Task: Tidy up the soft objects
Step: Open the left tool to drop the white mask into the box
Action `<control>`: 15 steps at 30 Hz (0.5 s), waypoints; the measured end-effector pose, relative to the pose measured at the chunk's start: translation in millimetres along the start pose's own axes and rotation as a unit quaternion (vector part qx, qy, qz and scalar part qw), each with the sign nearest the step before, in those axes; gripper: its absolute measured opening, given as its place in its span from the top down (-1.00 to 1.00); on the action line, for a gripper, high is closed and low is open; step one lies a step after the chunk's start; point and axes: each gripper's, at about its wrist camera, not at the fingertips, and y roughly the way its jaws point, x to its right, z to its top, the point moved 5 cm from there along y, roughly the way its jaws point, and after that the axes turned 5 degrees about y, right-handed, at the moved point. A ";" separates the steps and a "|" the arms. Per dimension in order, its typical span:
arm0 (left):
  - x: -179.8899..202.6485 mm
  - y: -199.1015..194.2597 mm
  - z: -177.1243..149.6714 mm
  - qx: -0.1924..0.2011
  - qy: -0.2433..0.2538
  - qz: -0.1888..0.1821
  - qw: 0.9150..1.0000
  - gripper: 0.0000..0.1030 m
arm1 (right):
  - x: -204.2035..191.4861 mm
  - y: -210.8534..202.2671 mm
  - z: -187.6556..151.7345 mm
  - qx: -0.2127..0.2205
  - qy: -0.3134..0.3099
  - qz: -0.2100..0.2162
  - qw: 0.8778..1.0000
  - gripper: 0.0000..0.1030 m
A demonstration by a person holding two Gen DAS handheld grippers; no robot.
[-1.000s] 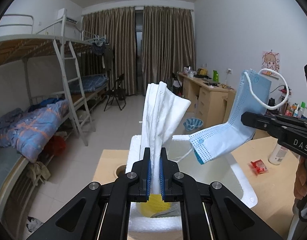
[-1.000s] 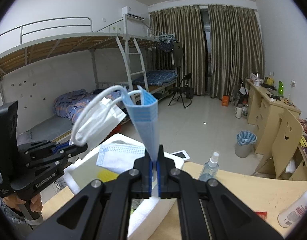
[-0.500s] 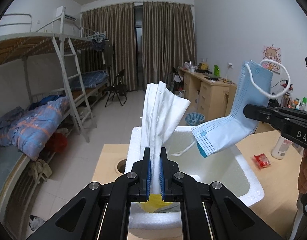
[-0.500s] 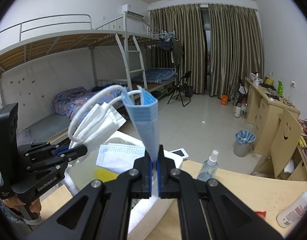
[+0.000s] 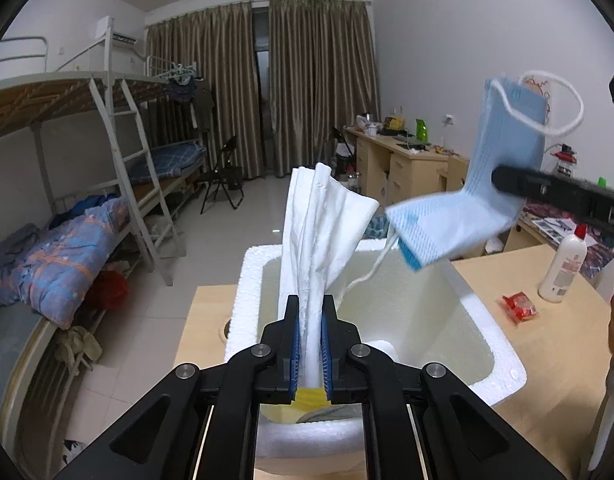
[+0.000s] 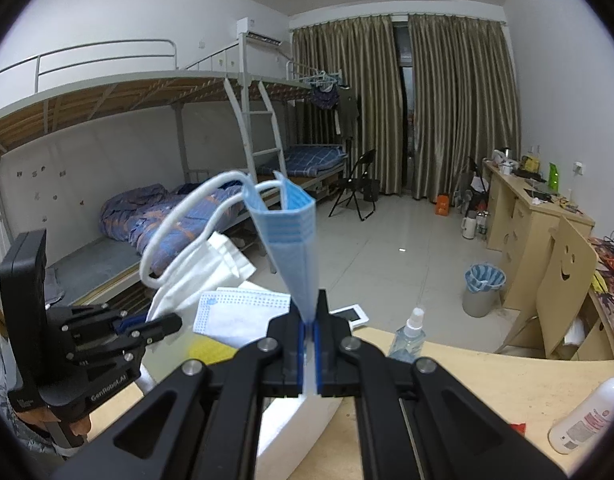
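My left gripper (image 5: 310, 312) is shut on a white face mask (image 5: 323, 224), held upright over the white foam box (image 5: 475, 320). It also shows in the right wrist view (image 6: 175, 322) with the white mask (image 6: 211, 268). My right gripper (image 6: 310, 320) is shut on a folded blue face mask (image 6: 291, 236) with white ear loops, held above the box's far right side. In the left wrist view the blue mask (image 5: 479, 200) hangs from the right gripper (image 5: 503, 178). Something yellow (image 5: 311, 394) lies inside the box.
The box stands on a wooden table (image 5: 555, 384) with a white bottle (image 5: 565, 264), a red packet (image 5: 519, 307), and a spray bottle (image 6: 409, 336). Bunk beds (image 6: 147, 216) stand at the left, desks (image 6: 527, 208) at the right.
Both grippers have risen a little over the box, each holding its mask. The right gripper with the blue mask has moved slightly up and to the right.
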 end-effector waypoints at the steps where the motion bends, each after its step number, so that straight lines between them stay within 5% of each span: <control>1: 1.8 0.8 0.1 0.001 0.003 -0.003 1.000 0.69 | 2.2 -1.4 1.2 0.003 0.002 -0.002 1.000 0.89; 9: 9.5 3.3 -1.1 -0.003 0.017 -0.011 1.000 0.43 | 8.8 -7.9 6.1 0.017 0.009 -0.007 1.000 0.89; 11: 9.8 2.8 -0.3 -0.002 0.018 -0.005 1.000 -0.37 | 8.6 -9.0 6.5 0.019 0.010 -0.007 1.000 0.89; 13: 8.2 -2.7 0.4 0.014 0.017 0.008 1.000 -0.94 | 8.9 -10.1 5.7 0.020 0.009 -0.006 1.000 0.89; 15: 6.0 -10.5 3.9 0.034 0.012 0.020 0.999 -0.99 | 8.1 -10.3 6.0 0.021 0.009 -0.005 1.000 0.89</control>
